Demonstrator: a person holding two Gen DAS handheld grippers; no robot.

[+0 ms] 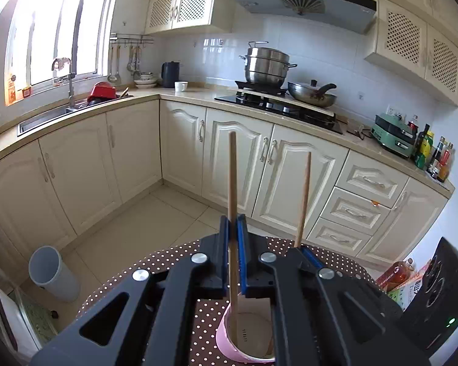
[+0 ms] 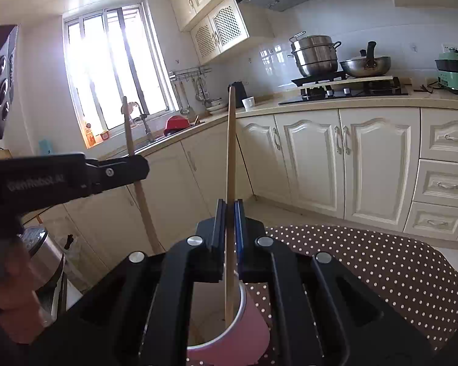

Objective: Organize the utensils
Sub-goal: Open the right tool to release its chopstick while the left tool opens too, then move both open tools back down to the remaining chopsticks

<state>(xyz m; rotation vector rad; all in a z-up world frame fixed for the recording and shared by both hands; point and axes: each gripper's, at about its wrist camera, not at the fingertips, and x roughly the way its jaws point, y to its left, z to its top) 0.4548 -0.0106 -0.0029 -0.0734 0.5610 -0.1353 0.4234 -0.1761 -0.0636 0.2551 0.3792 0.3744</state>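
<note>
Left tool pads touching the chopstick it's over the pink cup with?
Touching. The left wrist view shows the left tool with both pads pressed flat against the chopstick, no gap either side, its lower end inside the pink cup.

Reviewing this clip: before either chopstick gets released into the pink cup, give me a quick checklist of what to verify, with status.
1. Left hand-held gripper clamped on its chopstick: ok.
2. Right hand-held gripper clamped on the second chopstick: ok.
3. Lower ends of both chopsticks inside the pink cup: ok.
4. Chopstick tips resting on the cup bottom: cannot tell.
5. Cup upright on the polka-dot tablecloth: ok.
6. The two grippers clear of each other: ok.
</note>
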